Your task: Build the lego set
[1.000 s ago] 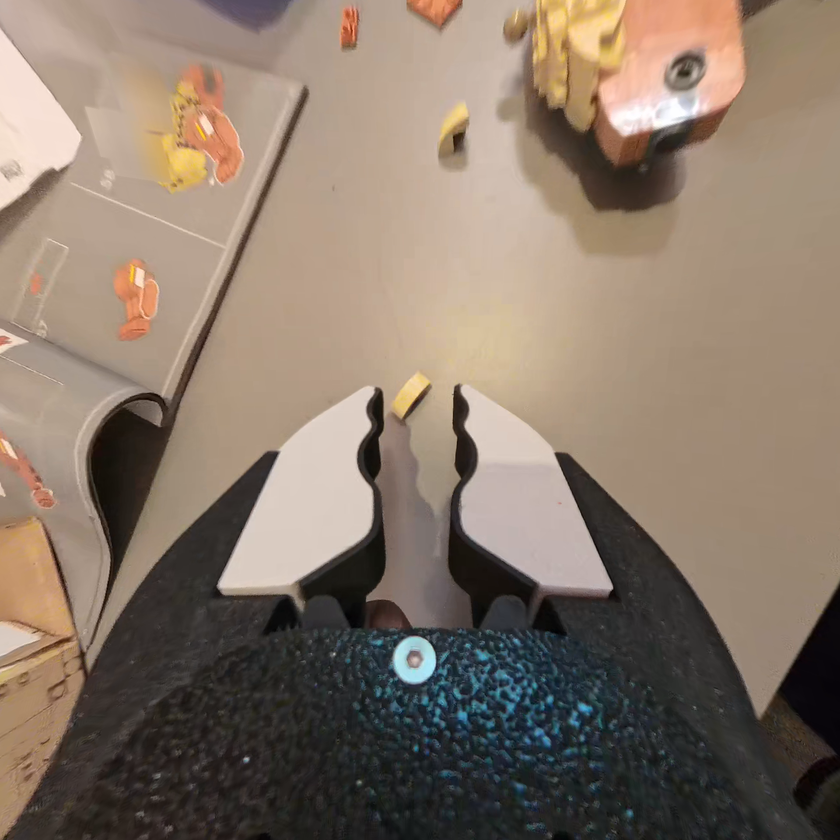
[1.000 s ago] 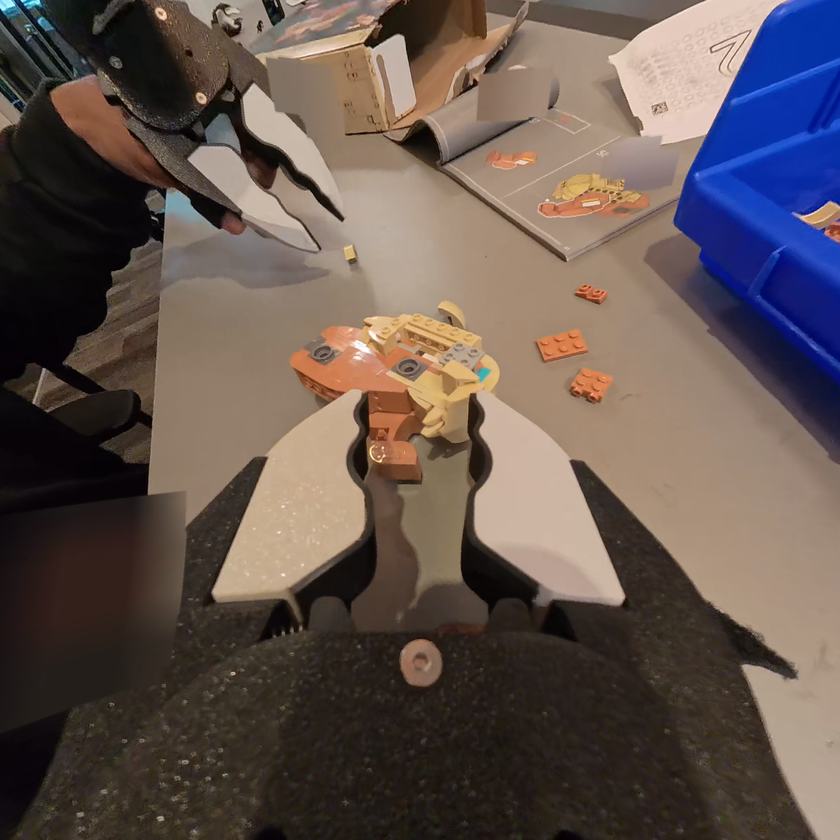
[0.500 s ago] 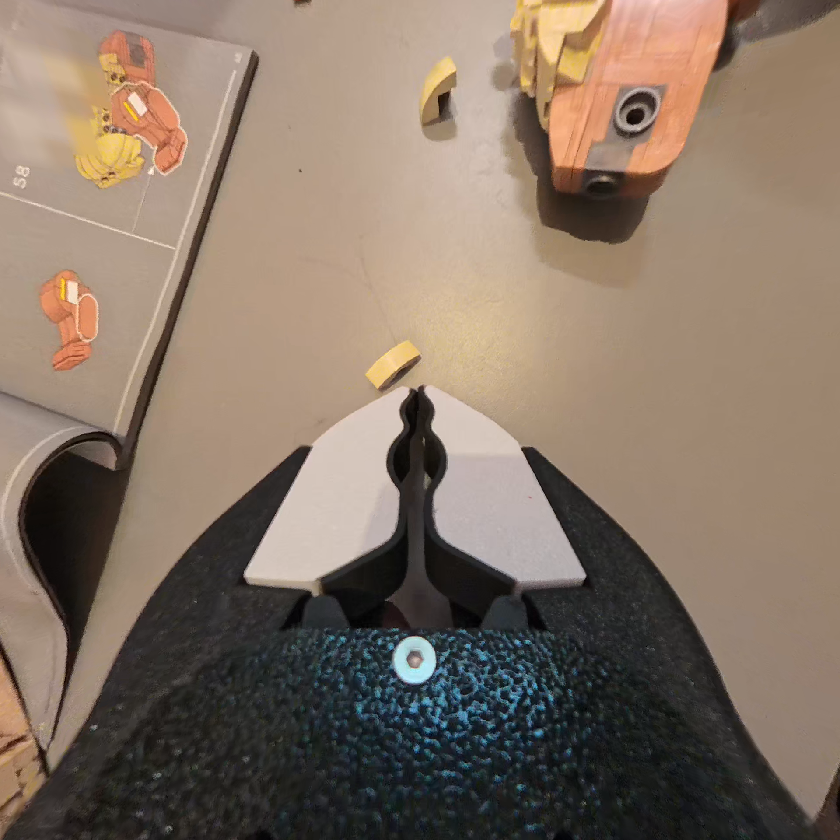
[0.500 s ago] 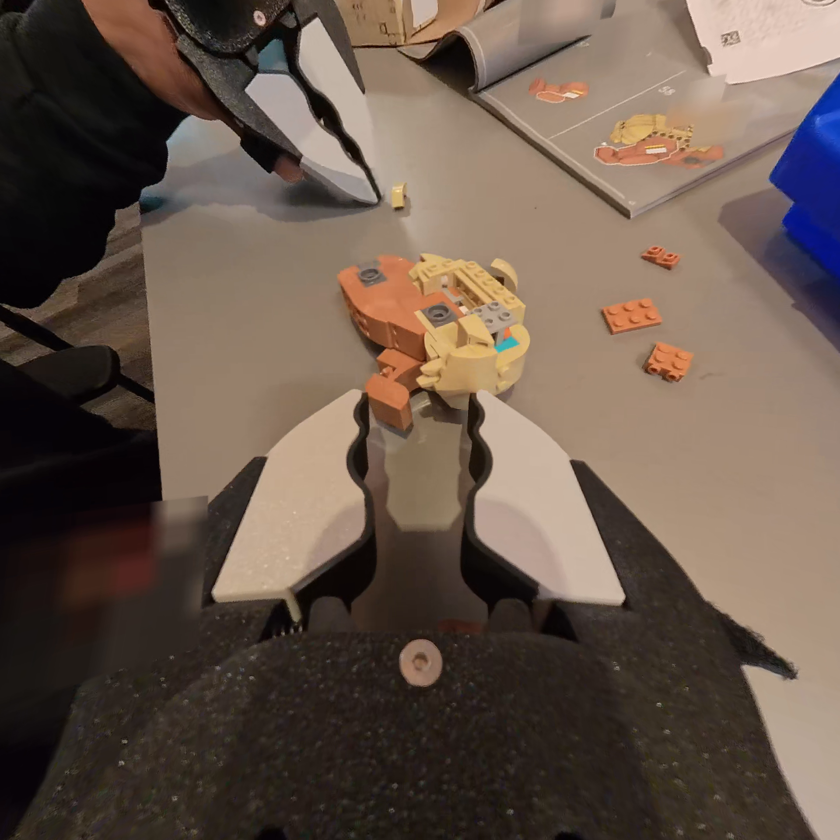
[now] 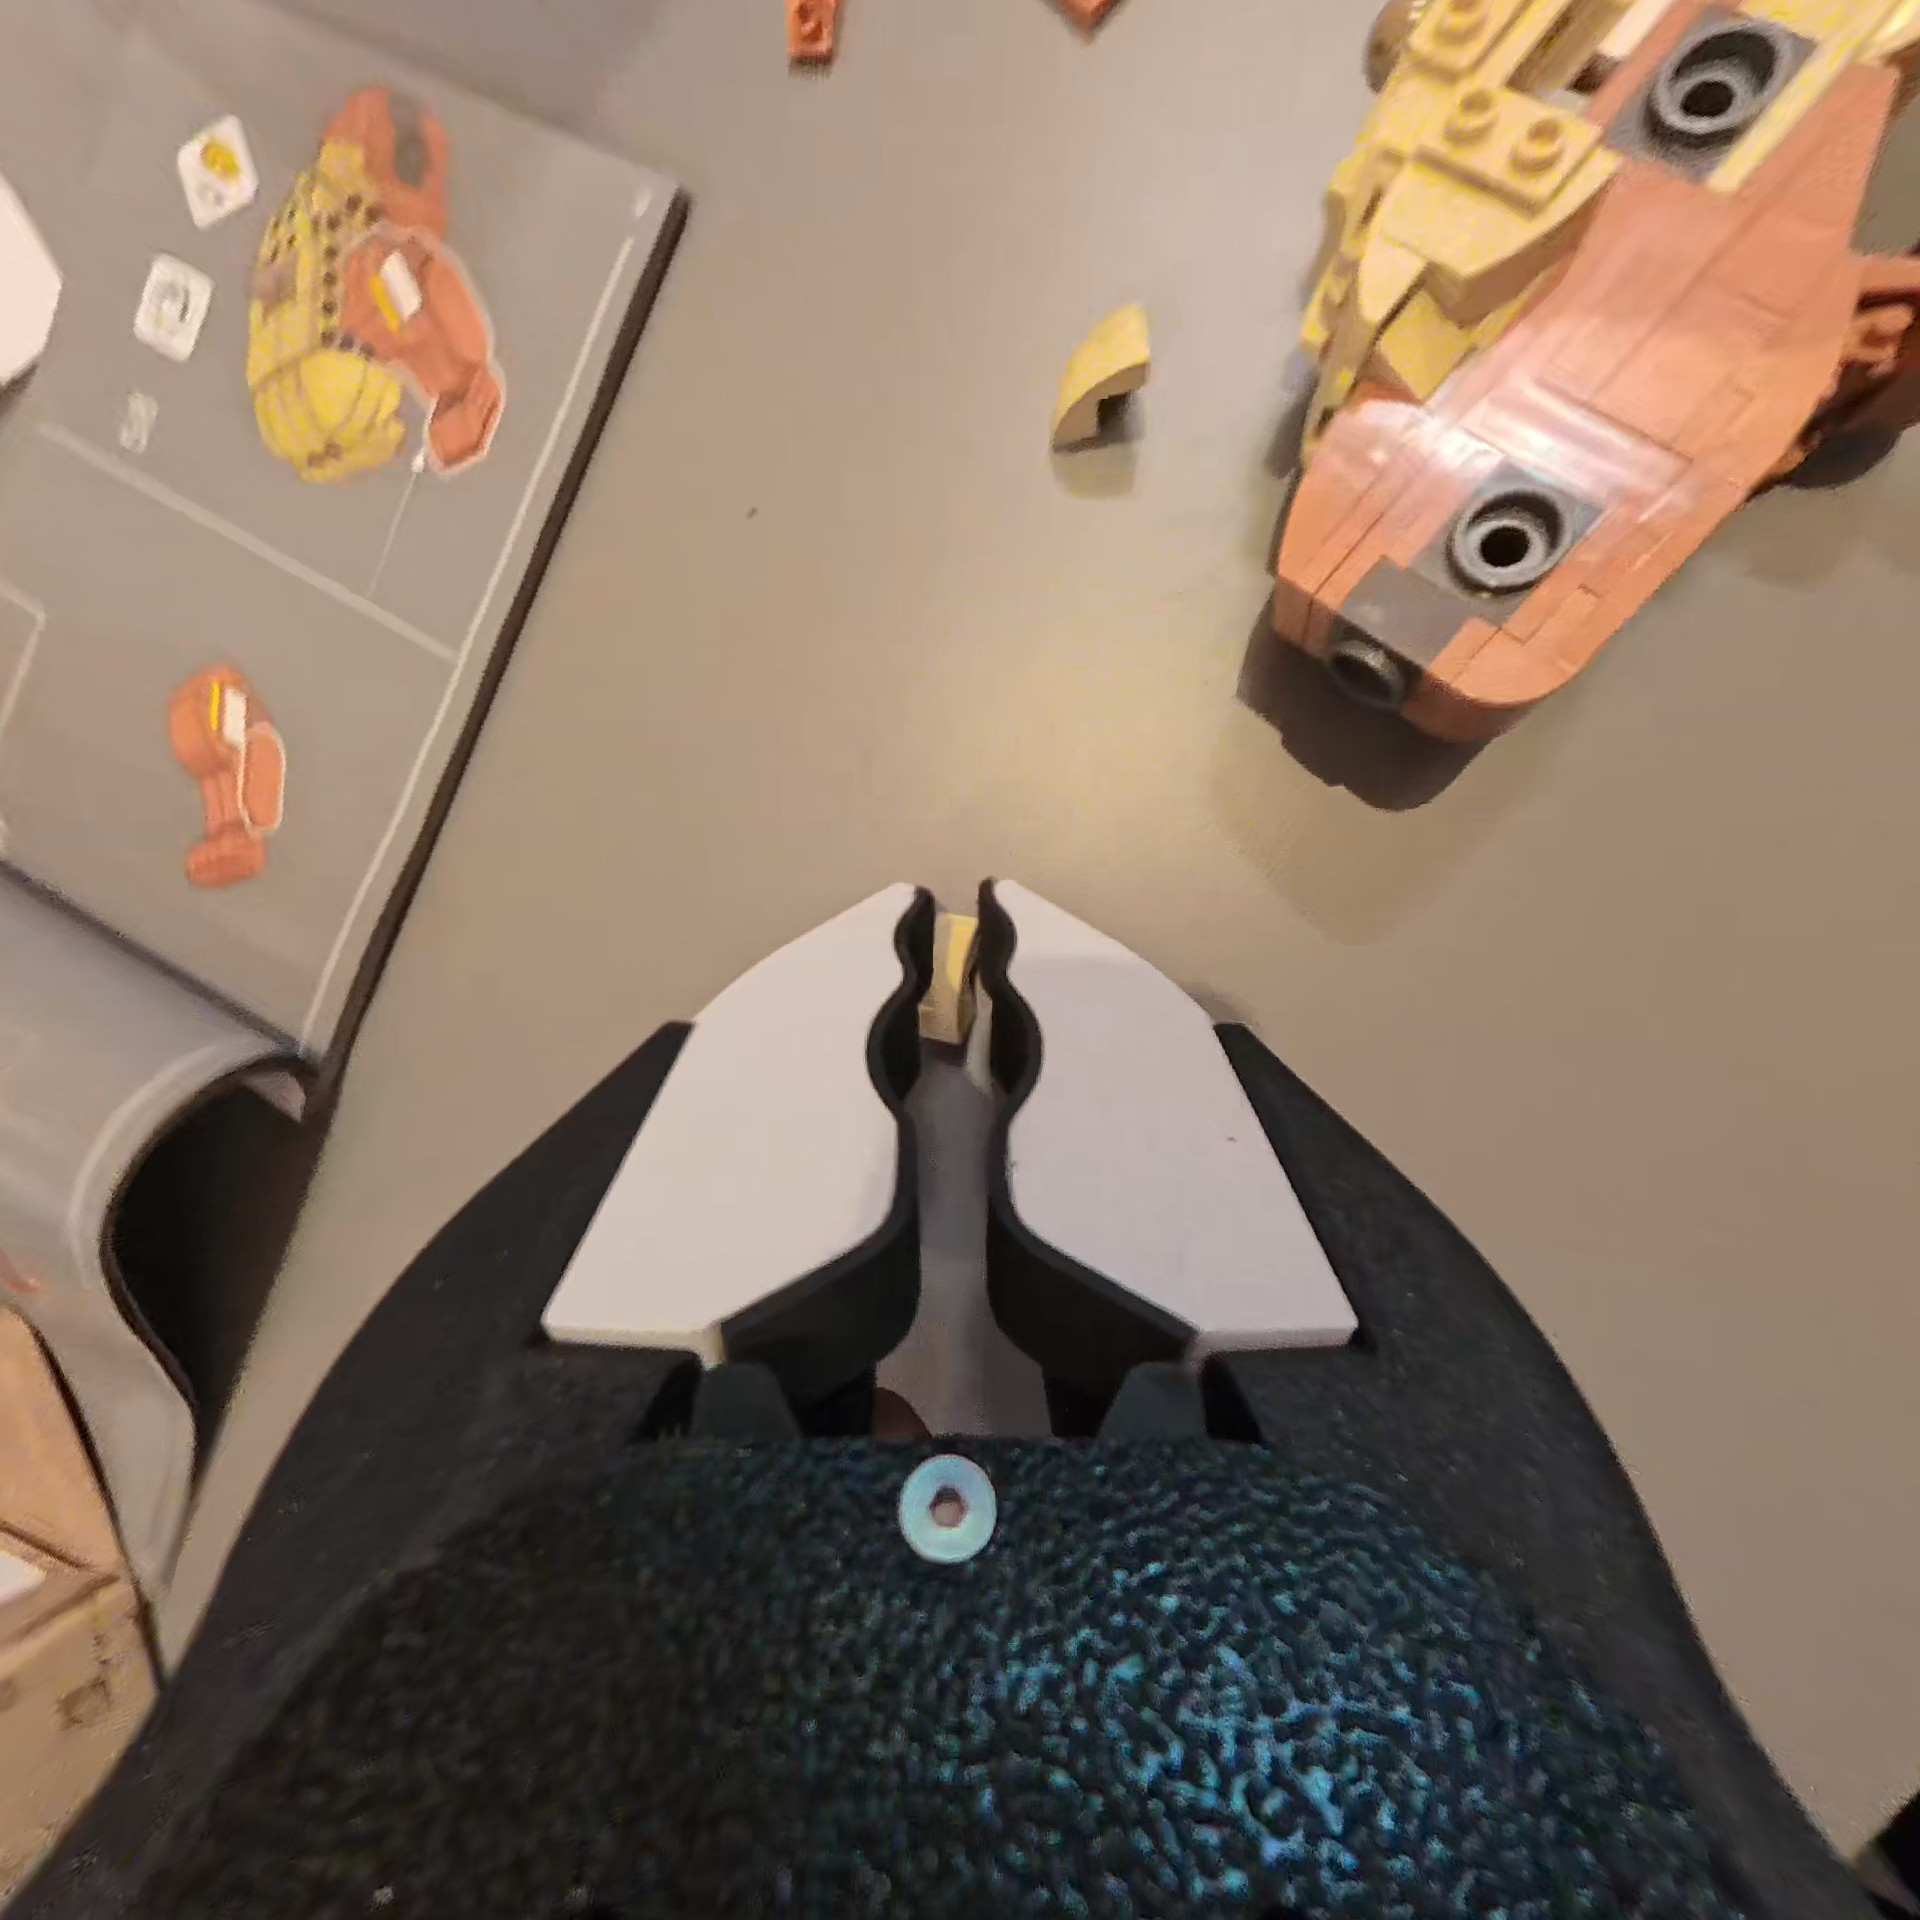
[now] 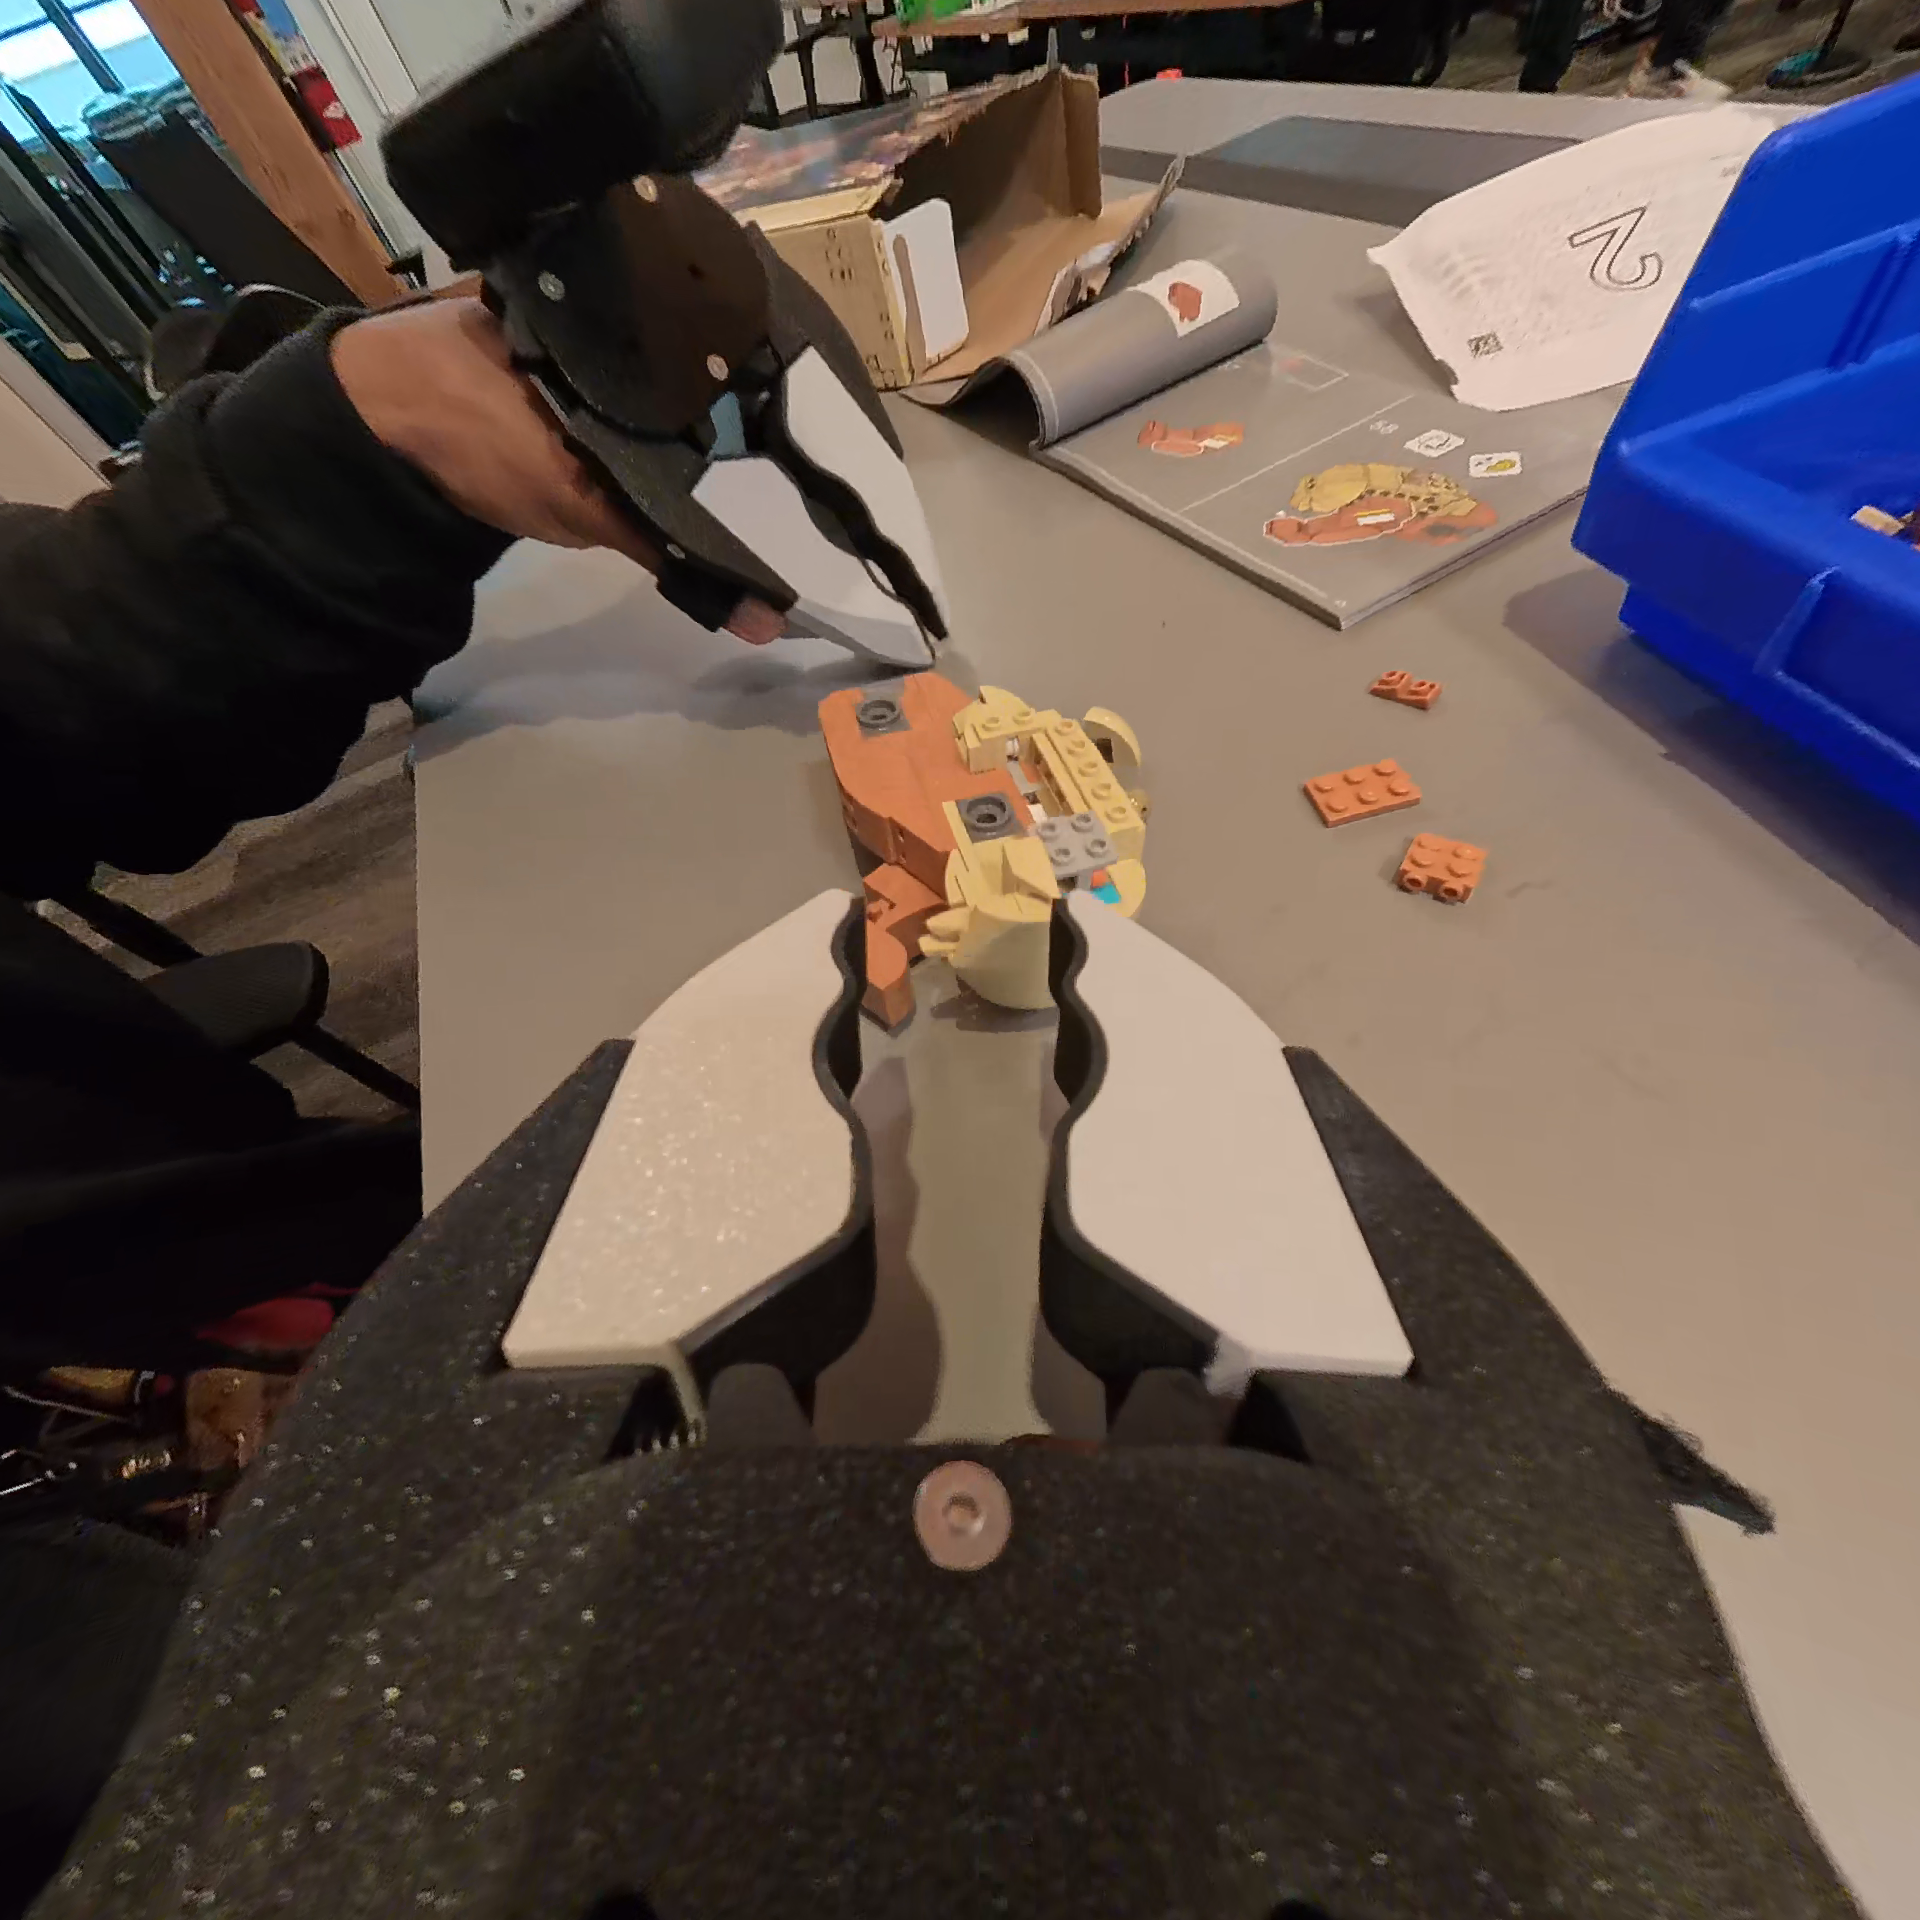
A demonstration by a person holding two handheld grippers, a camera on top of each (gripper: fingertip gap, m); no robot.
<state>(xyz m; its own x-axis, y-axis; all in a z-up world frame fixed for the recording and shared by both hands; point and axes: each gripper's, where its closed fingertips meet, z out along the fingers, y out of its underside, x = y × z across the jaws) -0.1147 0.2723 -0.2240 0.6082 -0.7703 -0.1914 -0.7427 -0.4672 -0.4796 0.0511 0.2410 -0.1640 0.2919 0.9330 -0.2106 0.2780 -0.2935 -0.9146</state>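
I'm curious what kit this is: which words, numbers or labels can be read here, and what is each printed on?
I won't quote writing; this is only where it stands.
Open grey instruction booklet: small printed marks beside the model drawings.
White paper sheet: one large outlined mark, fine print, a small square code.
Brown cardboard box: printing too small to read.

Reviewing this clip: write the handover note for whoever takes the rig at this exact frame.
Left gripper: jaws shut on a small tan piece, low over the table.
Right gripper: jaws around the near end of the half-built model; contact unclear.
Loose: a curved tan piece beside the model, three orange plates, open booklet.
Done: piece picked.
Left: attach it and continue the build.
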